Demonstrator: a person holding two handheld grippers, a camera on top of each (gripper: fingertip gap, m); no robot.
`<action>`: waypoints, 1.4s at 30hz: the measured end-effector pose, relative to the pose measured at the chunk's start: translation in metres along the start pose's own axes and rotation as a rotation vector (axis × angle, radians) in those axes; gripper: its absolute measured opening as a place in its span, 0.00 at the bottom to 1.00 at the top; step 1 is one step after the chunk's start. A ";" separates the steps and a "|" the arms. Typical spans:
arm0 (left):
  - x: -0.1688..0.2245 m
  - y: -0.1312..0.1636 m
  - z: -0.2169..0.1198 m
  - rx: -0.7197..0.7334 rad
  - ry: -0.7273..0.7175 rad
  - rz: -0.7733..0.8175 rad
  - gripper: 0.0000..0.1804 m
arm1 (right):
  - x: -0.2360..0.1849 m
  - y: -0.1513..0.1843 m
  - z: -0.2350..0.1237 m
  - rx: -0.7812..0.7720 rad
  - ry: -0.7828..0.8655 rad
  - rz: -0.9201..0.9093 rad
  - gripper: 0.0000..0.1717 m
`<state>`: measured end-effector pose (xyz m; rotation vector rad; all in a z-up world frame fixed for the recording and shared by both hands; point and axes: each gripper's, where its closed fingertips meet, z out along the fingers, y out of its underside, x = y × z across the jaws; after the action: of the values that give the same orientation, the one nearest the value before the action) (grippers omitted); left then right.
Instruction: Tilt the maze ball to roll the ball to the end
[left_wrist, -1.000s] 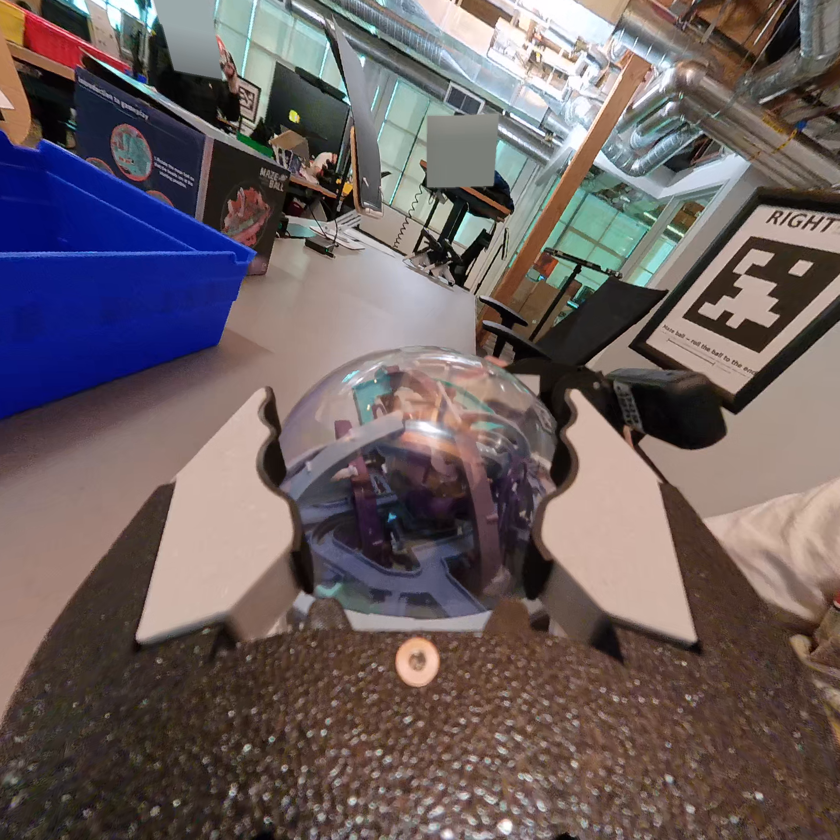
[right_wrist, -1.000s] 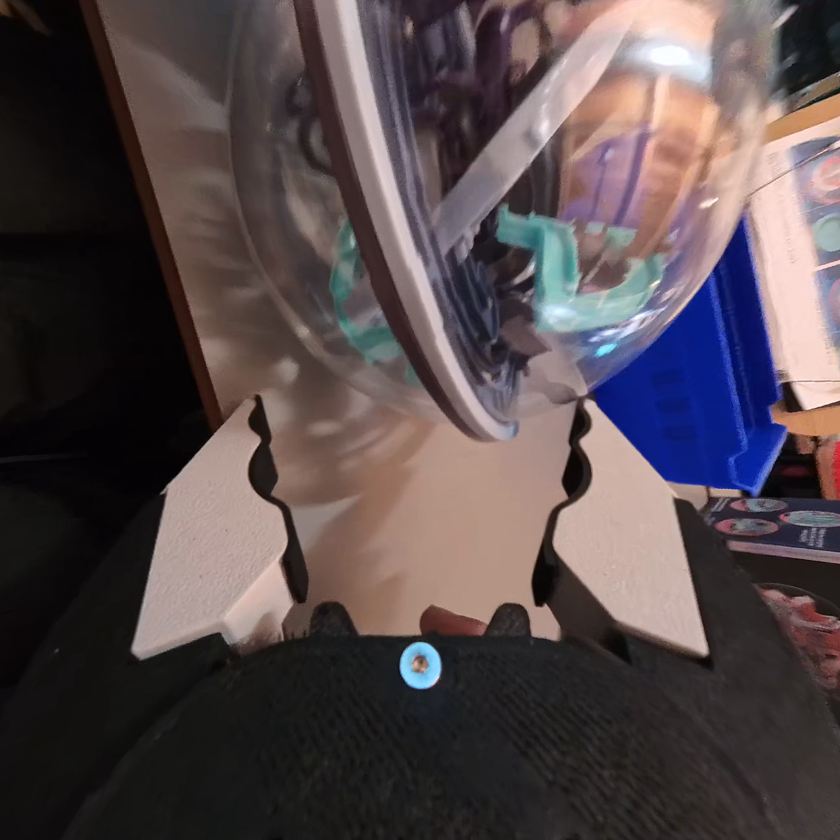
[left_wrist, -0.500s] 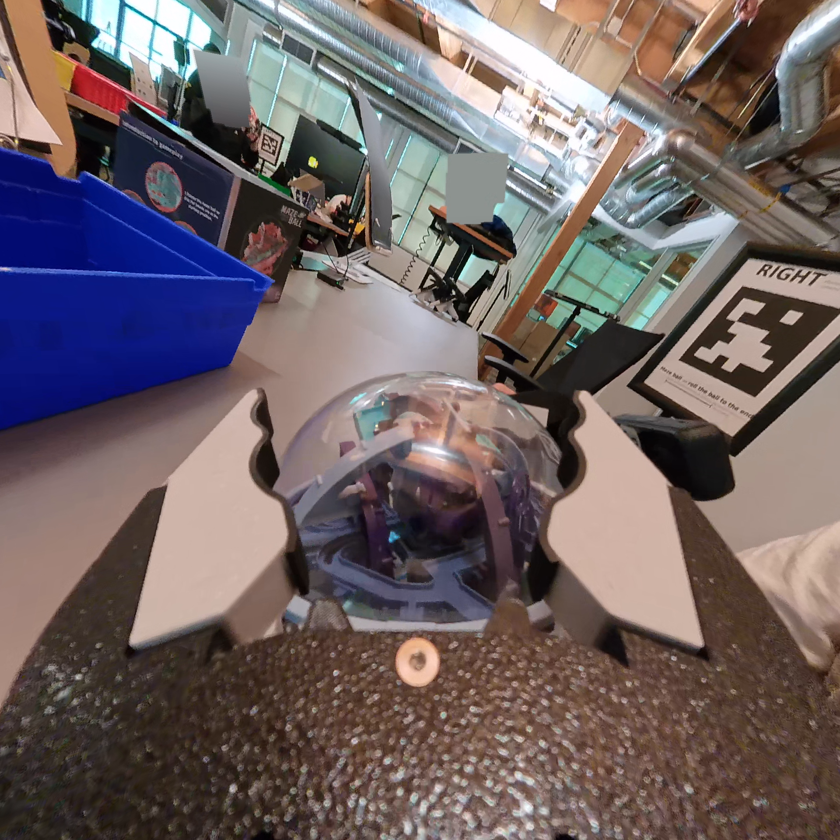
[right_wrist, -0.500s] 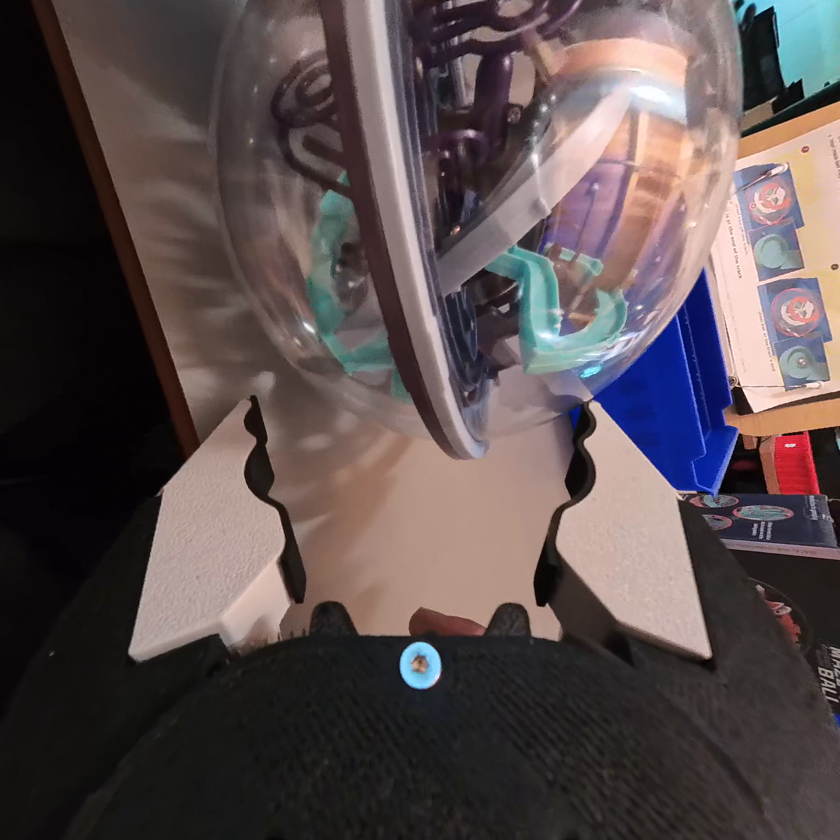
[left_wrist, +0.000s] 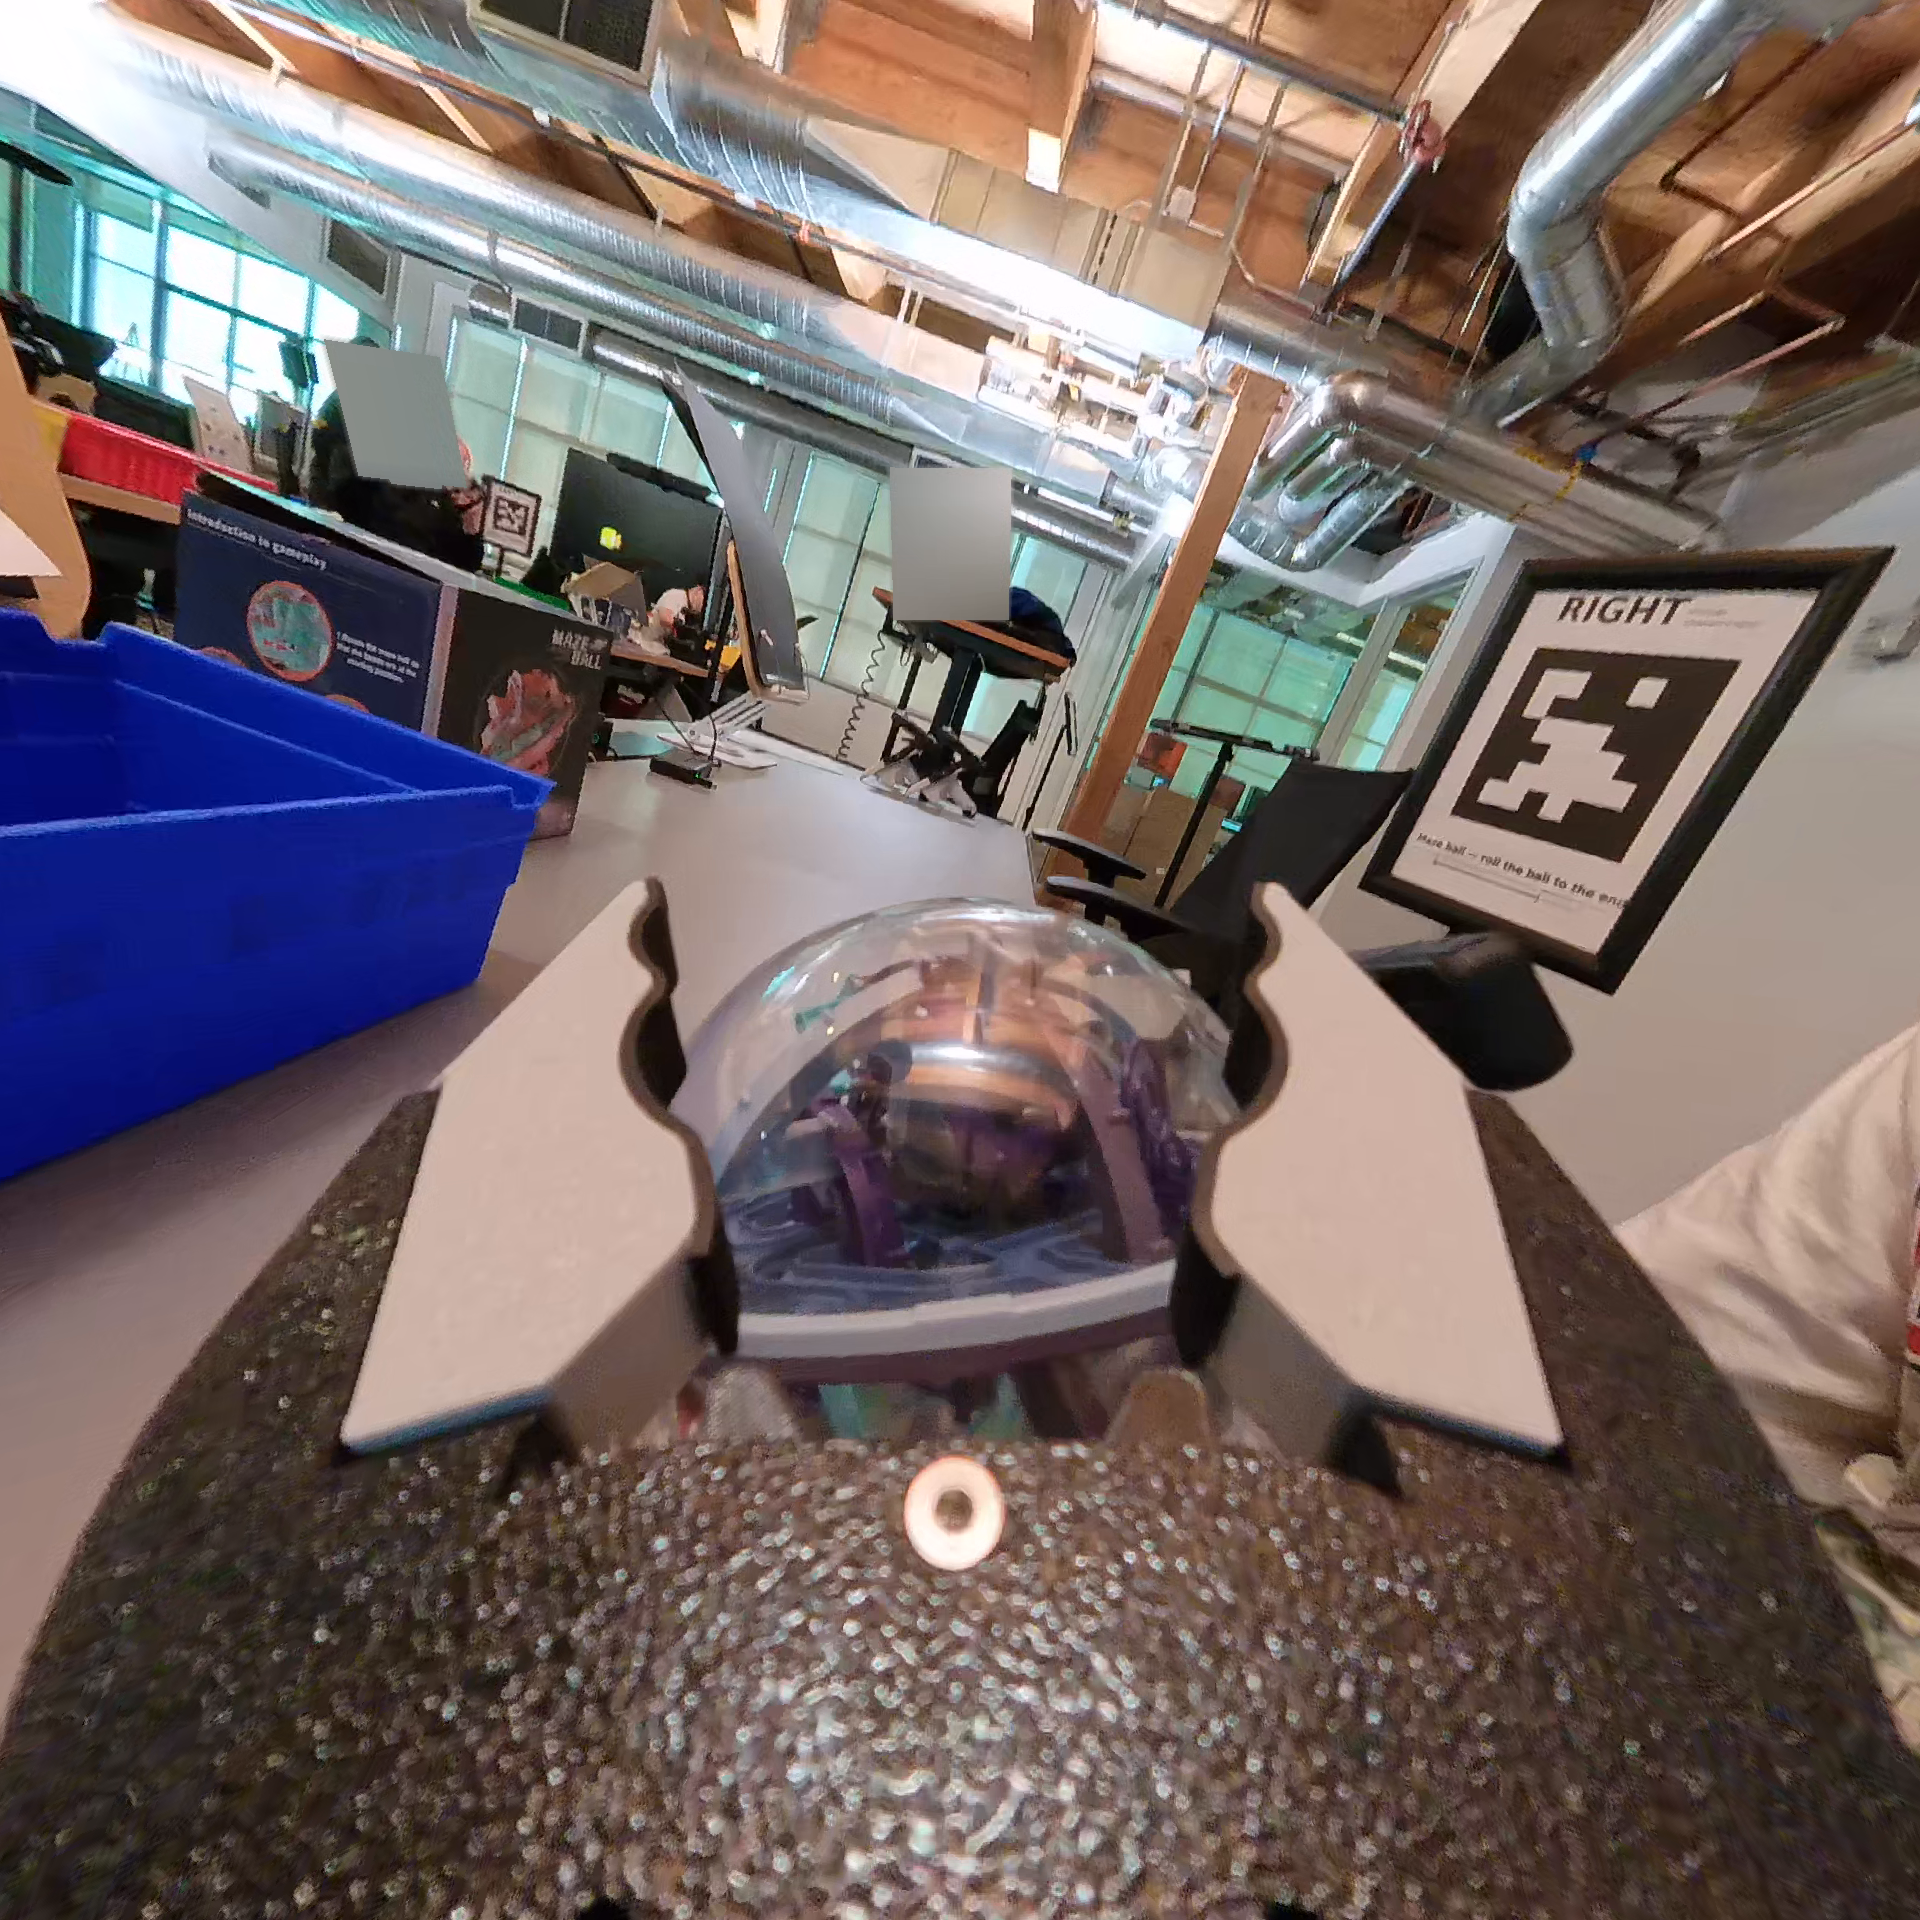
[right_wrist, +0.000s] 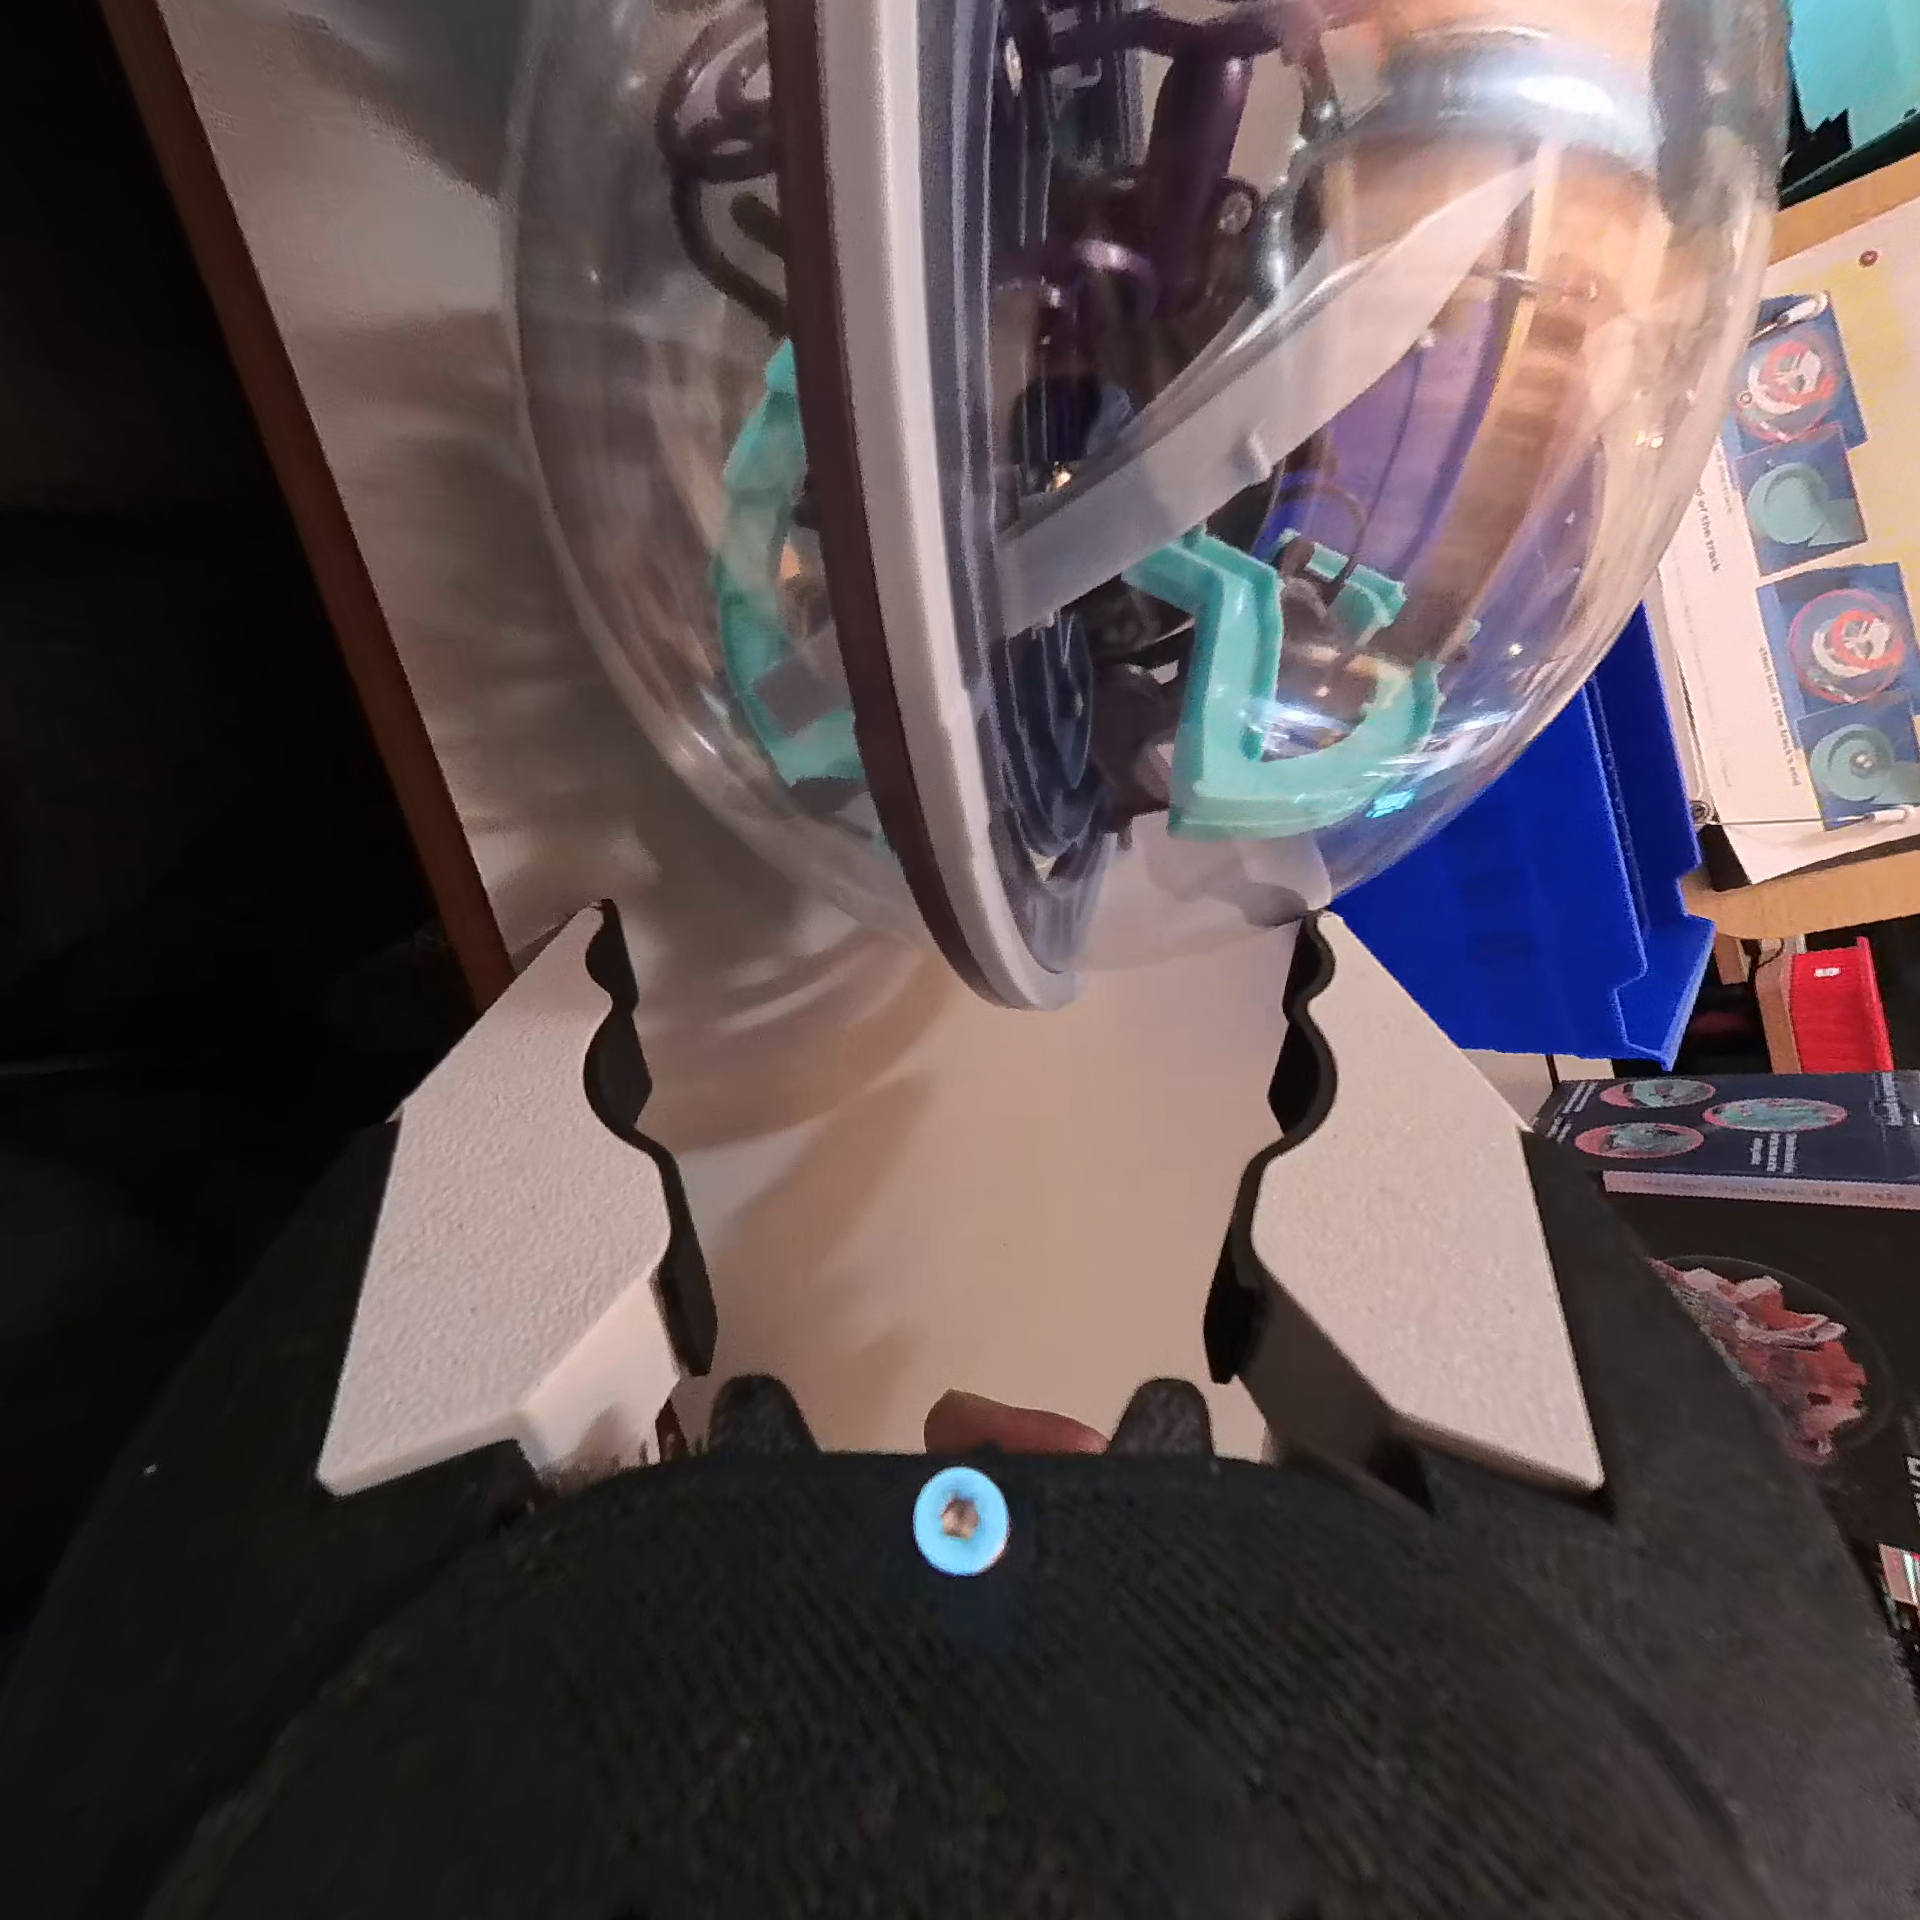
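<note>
Gripping maze ball (left_wrist: 961, 1122), left gripper (left_wrist: 951, 1039) hides lower half; right gripper (right_wrist: 951, 1039) spread wide, ball top cropped

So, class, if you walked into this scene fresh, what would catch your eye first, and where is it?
The clear maze ball with purple and teal tracks inside sits gripped between the fingers of the left hand-held gripper, low in the middle of its view. The right hand-held gripper stands open just below the ball. A bright blue bin rests on the grey table at left.
</note>
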<state>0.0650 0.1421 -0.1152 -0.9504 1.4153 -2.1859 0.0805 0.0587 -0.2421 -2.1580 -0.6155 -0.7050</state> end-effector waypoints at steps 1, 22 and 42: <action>0.000 0.004 0.001 -0.020 0.000 0.005 0.60 | 0.000 0.000 0.000 -0.003 0.001 0.001 0.71; -0.009 0.024 -0.001 -0.162 -0.034 0.082 0.68 | -0.013 -0.003 -0.002 -0.019 -0.042 -0.101 0.55; 0.002 0.021 0.004 -0.152 -0.004 0.102 0.65 | 0.011 -0.051 -0.002 0.314 -0.104 0.139 0.86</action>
<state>0.0655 0.1293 -0.1329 -0.9111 1.6102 -2.0250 0.0558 0.0896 -0.2077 -1.9301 -0.5815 -0.3938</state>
